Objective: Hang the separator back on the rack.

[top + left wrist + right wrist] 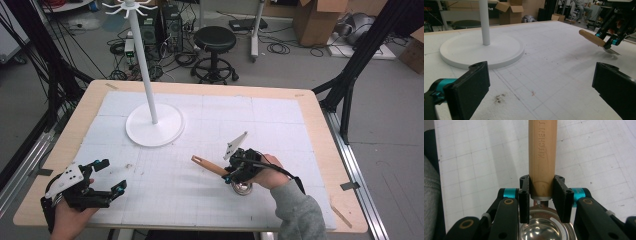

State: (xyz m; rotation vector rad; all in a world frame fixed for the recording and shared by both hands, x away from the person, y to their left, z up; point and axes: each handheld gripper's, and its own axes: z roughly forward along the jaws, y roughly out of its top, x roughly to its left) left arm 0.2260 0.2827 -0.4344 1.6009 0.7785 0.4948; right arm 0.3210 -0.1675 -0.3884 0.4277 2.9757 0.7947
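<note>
Holding my left gripper (pixel 107 176) at table's (pixel 310 107) near-left corner, jaws spread wide, nothing between them. White stand (pixel 154 125) upright farther back, left of centre. My right gripper (pixel 231 172) clamps wooden handle (pixel 209 165) of metal strainer spoon (pixel 543 226); bowl (pixel 243 188) lies under gripper, handle pointing left, tilted upward.

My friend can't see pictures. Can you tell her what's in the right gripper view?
The right gripper has its two black jaws shut on the wooden handle of a ladle, just above its shiny metal bowl. The handle points away over a white mat with a grid of lines. A grey sleeve shows at the left edge.
</note>
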